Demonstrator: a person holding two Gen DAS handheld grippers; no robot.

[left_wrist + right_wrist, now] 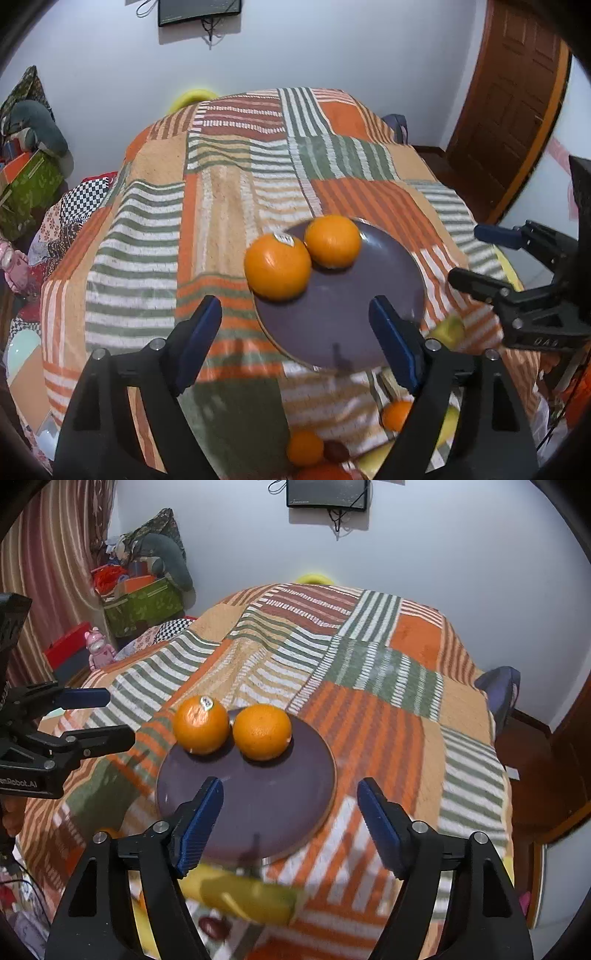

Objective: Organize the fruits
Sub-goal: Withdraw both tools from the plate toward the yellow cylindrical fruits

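Right wrist view: two oranges point(232, 731) sit touching on a purple plate point(258, 797) atop the striped cloth tabletop point(369, 709). Right claw point(290, 825) and left claw point(295, 343) both gape apart, holding nothing; loose fruit point(306, 446) lies nearby.

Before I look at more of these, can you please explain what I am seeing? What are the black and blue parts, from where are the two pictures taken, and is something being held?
No robot arm here: a person holds a hand-held gripper in each hand, with a camera looking along its jaws. One picture is from the left gripper, the other from the right gripper. Both stand open and hold nothing. On the striped tablecloth lies a purple plate with two oranges: one with a sticker, one plain. More fruit lies near the bottom edge, including a small orange and a yellow fruit, blurred.
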